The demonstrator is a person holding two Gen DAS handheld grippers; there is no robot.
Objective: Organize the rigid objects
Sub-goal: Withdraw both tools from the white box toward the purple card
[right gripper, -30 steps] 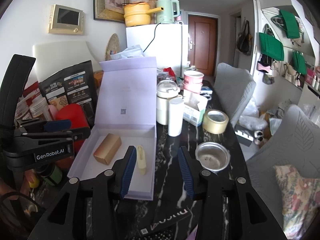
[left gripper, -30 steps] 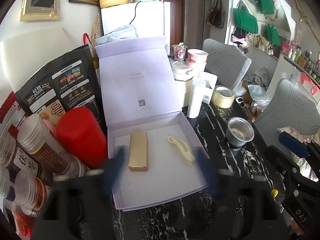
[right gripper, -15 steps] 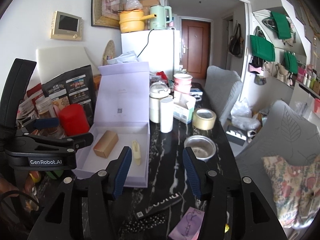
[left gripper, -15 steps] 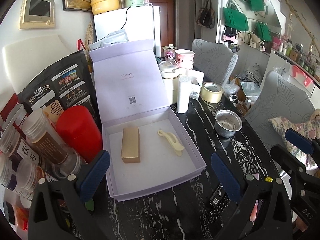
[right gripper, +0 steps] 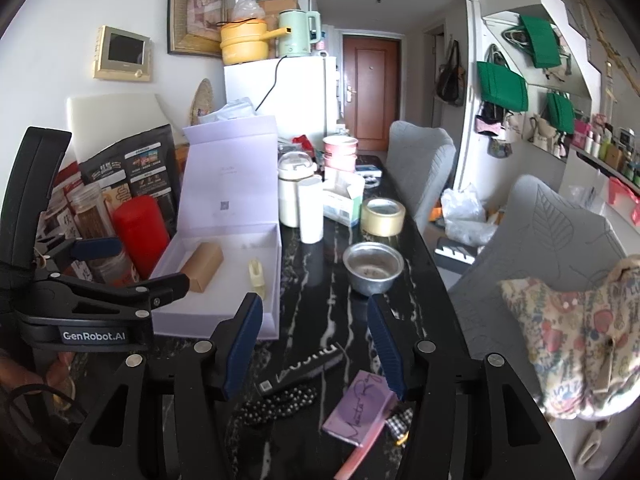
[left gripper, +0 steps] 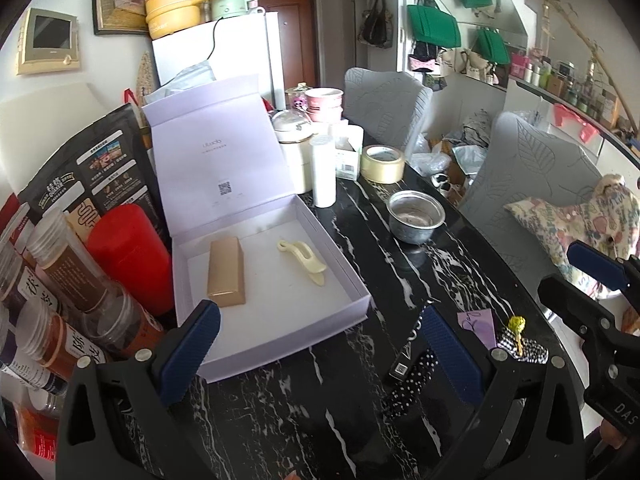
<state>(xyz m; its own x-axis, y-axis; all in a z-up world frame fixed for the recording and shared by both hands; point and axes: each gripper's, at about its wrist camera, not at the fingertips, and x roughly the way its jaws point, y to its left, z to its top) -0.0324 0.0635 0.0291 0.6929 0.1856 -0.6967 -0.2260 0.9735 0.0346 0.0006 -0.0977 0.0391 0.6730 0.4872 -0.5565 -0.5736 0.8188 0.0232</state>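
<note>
An open lilac box (left gripper: 280,344) with its lid up stands on the black marble table. A gold box (left gripper: 226,272) and a cream clip (left gripper: 302,260) lie inside it. My left gripper (left gripper: 320,332) hovers just in front of the box's near wall, jaws wide open and empty. In front of the lilac box (right gripper: 224,324), to its right, my right gripper (right gripper: 314,320) is open with nothing between its pads. Below it lie a slim black box (right gripper: 308,368), a dotted black fabric piece (right gripper: 276,400) and a purple card (right gripper: 360,412).
A steel bowl (left gripper: 416,216), a tape roll (left gripper: 382,164) and white containers (left gripper: 324,172) stand behind and right of the box. A red canister (left gripper: 128,256), jars and a black bag crowd its left. Grey chairs (right gripper: 552,240) line the table's right edge.
Both grippers have drawn back from the lilac box toward the table's near edge. Both pairs of jaws have spread wider. The small items on the near table have come into view.
</note>
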